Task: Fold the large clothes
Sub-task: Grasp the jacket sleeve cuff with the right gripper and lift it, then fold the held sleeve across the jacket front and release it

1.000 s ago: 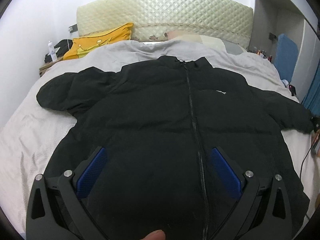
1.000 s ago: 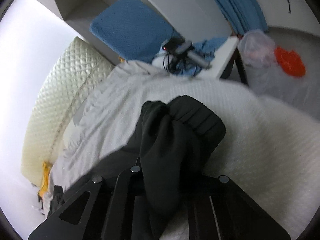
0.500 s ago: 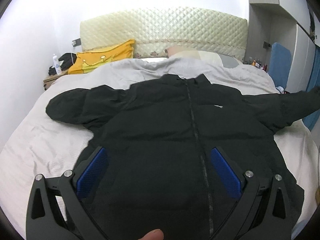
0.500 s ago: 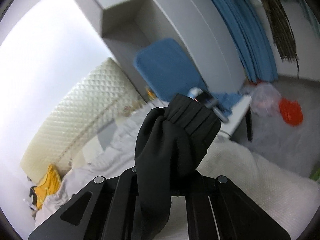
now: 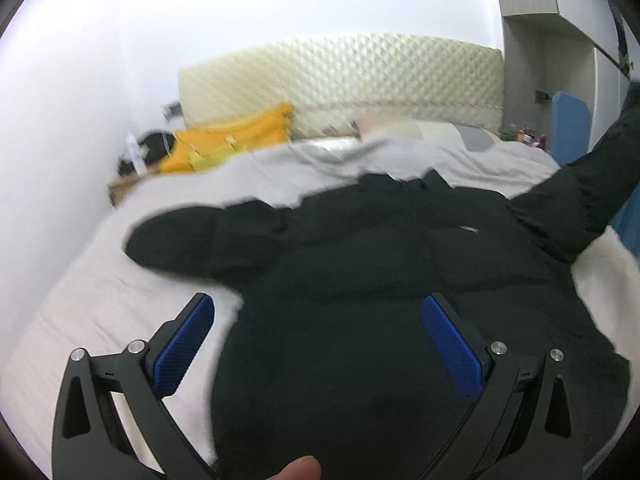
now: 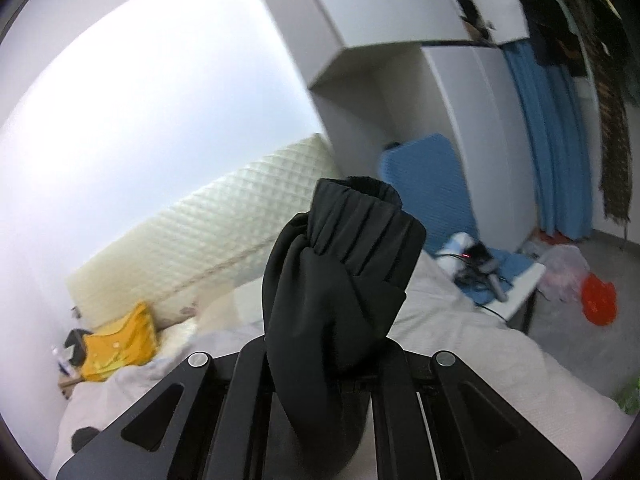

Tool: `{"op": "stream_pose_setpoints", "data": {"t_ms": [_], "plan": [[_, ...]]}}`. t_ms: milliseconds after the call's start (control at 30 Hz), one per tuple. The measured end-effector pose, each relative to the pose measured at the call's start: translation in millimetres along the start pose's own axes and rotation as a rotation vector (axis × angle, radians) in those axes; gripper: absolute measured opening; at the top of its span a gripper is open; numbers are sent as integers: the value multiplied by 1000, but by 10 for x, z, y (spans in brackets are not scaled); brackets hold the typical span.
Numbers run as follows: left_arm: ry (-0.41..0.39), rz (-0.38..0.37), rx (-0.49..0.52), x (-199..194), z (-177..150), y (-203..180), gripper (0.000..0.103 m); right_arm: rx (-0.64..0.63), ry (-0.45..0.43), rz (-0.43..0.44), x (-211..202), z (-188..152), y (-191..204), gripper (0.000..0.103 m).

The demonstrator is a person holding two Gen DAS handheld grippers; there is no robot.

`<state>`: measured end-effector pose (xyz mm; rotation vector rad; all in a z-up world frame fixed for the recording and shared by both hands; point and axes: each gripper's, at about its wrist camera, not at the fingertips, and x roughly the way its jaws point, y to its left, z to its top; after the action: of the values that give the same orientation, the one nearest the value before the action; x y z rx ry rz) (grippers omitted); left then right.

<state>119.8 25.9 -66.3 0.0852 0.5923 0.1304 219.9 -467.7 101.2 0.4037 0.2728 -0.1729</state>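
Black jacket (image 5: 360, 280) is spread on the bed (image 5: 100, 300). Right gripper (image 6: 320, 368) is raised, fingers clenched on the sleeve cuff (image 6: 352, 232). Left gripper (image 5: 316, 320) is held over the hem, fingers released.

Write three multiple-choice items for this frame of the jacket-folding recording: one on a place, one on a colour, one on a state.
1. Where does the body of the black jacket lie?
A. On the bed
B. On the floor
C. On a hanger

2. What colour is the pillow near the headboard?
A. Red
B. Yellow
C. Green

3. How do the right tongs stand?
A. Open and bare
B. Shut on the jacket's sleeve cuff
C. Shut on the pillow

Answers:
1. A: the jacket's body is spread over the bed cover.
2. B: it shows yellow in both views.
3. B: the sleeve cuff sticks up from between the closed fingers, lifted off the bed, while the left tongs stand open above the jacket.
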Motion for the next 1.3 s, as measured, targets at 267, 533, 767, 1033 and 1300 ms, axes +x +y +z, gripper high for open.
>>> {"op": "stream_pose_setpoints", "data": {"t_ms": [267, 533, 767, 1033, 1300], "plan": [[10, 1, -42, 126, -63, 366, 103, -152, 11, 96, 9, -296, 1254, 7], [25, 14, -56, 225, -179, 588, 103, -259, 74, 196, 291, -964, 2180, 9], [35, 37, -41, 270, -265, 711, 103, -315, 130, 236, 527, -1648, 2665, 10], [52, 10, -102, 316, -285, 937, 103, -348, 284, 364, 771, -2593, 3152, 11], [51, 21, -125, 359, -329, 1032, 103, -462, 427, 386, 1009, -3481, 3575, 11]]}}
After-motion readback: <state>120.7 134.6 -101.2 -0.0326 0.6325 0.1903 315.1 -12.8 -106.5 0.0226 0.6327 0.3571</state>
